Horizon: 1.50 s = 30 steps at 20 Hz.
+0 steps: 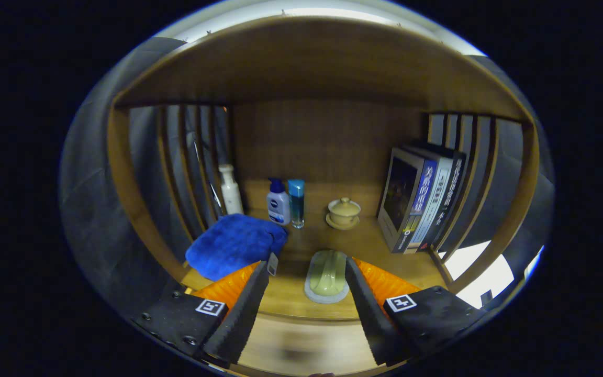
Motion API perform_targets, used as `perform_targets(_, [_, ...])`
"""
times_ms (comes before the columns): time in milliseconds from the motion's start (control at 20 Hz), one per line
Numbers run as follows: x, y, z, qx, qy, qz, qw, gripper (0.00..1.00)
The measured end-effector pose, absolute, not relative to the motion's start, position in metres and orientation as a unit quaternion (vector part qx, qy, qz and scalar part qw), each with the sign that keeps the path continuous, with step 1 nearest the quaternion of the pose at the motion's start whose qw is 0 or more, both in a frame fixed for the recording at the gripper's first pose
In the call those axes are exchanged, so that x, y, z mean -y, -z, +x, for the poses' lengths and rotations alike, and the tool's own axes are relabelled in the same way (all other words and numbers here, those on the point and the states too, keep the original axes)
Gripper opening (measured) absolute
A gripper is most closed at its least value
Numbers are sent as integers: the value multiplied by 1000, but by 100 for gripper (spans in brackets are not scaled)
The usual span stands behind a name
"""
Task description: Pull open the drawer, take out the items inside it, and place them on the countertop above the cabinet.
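A pale green, rounded item on a whitish base lies on the wooden countertop near its front edge. My gripper is open around it. The item sits between the fingertips, close against the right finger, with a clear gap to the left finger. A folded blue towel rests on the countertop just beyond the left finger, its near corner right beside that fingertip. Below the countertop edge, a lighter blurred wooden face shows between the fingers.
At the back stand a white bottle, a blue-capped pump bottle, a slim blue bottle and a lidded beige cup on a saucer. Upright books lean on the right. Slatted side walls and a wooden top enclose the countertop.
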State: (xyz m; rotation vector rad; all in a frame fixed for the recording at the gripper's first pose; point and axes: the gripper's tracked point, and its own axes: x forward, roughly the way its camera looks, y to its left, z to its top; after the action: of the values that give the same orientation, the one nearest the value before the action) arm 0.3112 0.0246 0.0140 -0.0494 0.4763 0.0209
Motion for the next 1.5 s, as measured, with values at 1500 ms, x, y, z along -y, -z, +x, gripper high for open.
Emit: perform_targets(1500, [-17, 112, 52, -71, 17, -26, 997, 99])
